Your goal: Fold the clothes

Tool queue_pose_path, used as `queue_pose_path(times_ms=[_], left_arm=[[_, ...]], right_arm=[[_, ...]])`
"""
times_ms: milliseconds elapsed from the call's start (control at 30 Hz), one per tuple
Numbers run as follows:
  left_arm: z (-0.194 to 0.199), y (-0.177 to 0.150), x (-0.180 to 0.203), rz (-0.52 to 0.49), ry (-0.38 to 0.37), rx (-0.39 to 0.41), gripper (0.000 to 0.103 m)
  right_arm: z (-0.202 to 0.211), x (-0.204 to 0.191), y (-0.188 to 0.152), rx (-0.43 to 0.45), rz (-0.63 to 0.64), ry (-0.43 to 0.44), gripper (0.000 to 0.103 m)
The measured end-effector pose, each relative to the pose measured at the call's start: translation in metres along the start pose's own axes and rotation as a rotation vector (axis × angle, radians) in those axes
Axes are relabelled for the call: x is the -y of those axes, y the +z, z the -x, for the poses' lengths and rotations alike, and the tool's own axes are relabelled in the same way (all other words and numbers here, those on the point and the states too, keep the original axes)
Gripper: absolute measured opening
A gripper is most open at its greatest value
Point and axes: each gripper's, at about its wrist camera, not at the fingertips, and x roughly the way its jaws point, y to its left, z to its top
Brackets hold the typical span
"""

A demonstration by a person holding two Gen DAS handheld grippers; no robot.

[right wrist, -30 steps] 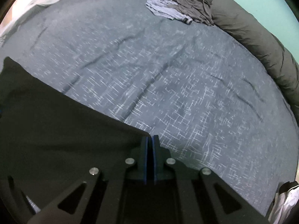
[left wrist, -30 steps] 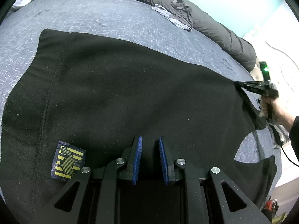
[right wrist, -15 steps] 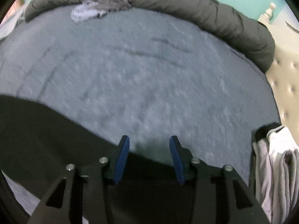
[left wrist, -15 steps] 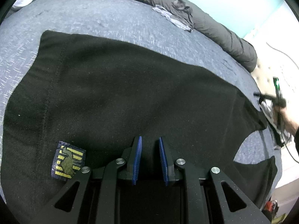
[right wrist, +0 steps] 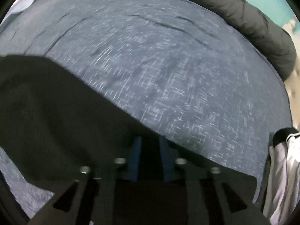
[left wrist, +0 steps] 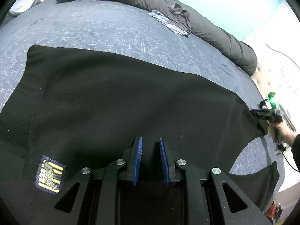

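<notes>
A black garment (left wrist: 131, 103) with a navy and yellow patch (left wrist: 50, 174) lies spread on the blue-grey bedspread (left wrist: 112, 30). My left gripper (left wrist: 151, 159) is at its near edge, blue pads a little apart with black cloth bunched between them. In the left wrist view my right gripper (left wrist: 252, 112) sits at the garment's far right corner, held by a hand (left wrist: 281, 129). The right wrist view is blurred. There the right gripper (right wrist: 151, 157) has its jaws closing on the garment's edge (right wrist: 56, 112), with cloth between the pads.
A rolled dark grey duvet (left wrist: 215, 30) runs along the far side of the bed, with a small pile of clothes (left wrist: 168, 21) against it. A grey and white garment (right wrist: 281, 168) hangs at the bed's right edge. A beige headboard (left wrist: 271, 78) stands beyond.
The right gripper let go of the garment's corner, swung right with jaws open, then came back onto the right edge and narrowed. The left gripper has not moved.
</notes>
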Motion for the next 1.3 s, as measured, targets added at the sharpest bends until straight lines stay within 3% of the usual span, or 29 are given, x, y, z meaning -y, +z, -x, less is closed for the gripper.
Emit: queue_pose_path(times_ms=[167,333,467,500,533,600,700,767,800,867,933,1167,1300], left_arm=[[-0.003,0.003,0.005,-0.006,-0.007,0.007,0.021],[-0.008,0.007,0.008,-0.014,-0.009,0.007,0.021],[-0.012,0.009,0.01,-0.014,-0.01,0.004,0.021],[-0.012,0.01,0.011,-0.015,-0.01,0.004,0.021],[-0.013,0.01,0.011,-0.016,-0.012,0.003,0.021],[-0.013,0.01,0.011,-0.017,-0.013,0.002,0.021],[-0.015,0.01,0.012,-0.017,-0.013,-0.001,0.021],[-0.015,0.01,0.012,-0.018,-0.013,-0.001,0.021],[-0.015,0.009,0.012,-0.017,-0.012,-0.001,0.021],[-0.015,0.009,0.011,-0.016,-0.012,-0.002,0.021],[-0.016,0.009,0.011,-0.016,-0.013,-0.004,0.021],[-0.015,0.008,0.01,-0.013,-0.017,-0.002,0.021],[-0.015,0.008,0.011,-0.014,-0.015,-0.003,0.021]], right_arm=[[0.006,0.001,-0.001,0.034,0.002,0.006,0.0],[0.031,0.021,0.007,0.132,-0.05,-0.027,0.0],[0.023,0.022,0.013,0.089,-0.099,0.099,0.001],[0.015,0.021,0.017,0.057,-0.085,0.103,0.01],[0.008,0.019,0.018,0.033,-0.07,0.108,0.033],[0.003,0.014,0.015,0.023,-0.066,0.127,0.061],[-0.006,0.011,0.012,0.014,-0.073,0.134,0.061],[-0.007,0.008,0.011,0.027,-0.067,0.141,0.056],[-0.006,0.006,0.011,0.036,-0.054,0.152,0.043],[-0.001,-0.002,0.01,0.055,-0.007,0.135,0.028],[0.001,-0.008,0.01,0.058,0.023,0.101,0.005],[0.03,0.004,0.023,0.166,-0.022,0.023,0.003],[0.03,0.012,0.029,0.165,-0.062,-0.01,0.003]])
